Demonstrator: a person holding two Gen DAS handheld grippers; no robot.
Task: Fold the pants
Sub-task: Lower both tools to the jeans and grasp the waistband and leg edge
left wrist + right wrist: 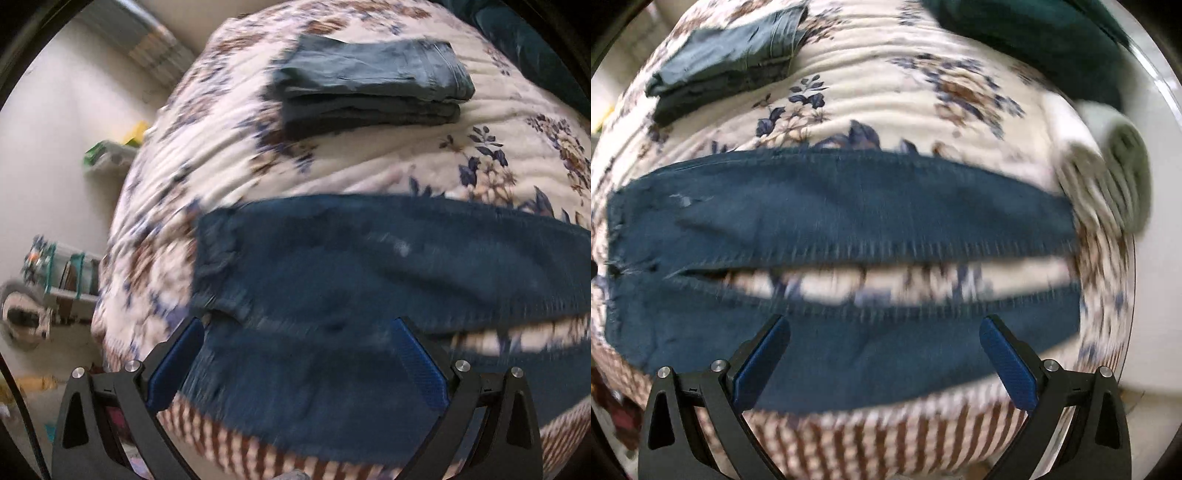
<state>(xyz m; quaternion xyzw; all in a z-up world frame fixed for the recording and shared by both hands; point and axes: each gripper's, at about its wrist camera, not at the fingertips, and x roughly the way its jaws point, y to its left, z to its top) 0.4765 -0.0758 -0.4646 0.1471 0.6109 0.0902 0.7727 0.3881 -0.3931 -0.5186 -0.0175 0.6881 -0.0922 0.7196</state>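
Dark blue pants [842,206] lie spread flat across a floral bedspread [886,92], waist to the left, both legs running right with a strip of quilt showing between them. In the left wrist view the waist end of the blue pants [332,266] fills the middle. My left gripper [295,325] hovers open over the waist part, nothing between its blue pads. My right gripper [882,321] is open above the near leg, also holding nothing. Both views are motion-blurred.
A folded grey-green pair of pants [369,81] rests farther back on the bed. A dark teal cloth [1034,33] lies at the far right corner and a rolled pale towel [1108,177] at the right edge. Shelves and clutter [55,273] stand on the floor left of the bed.
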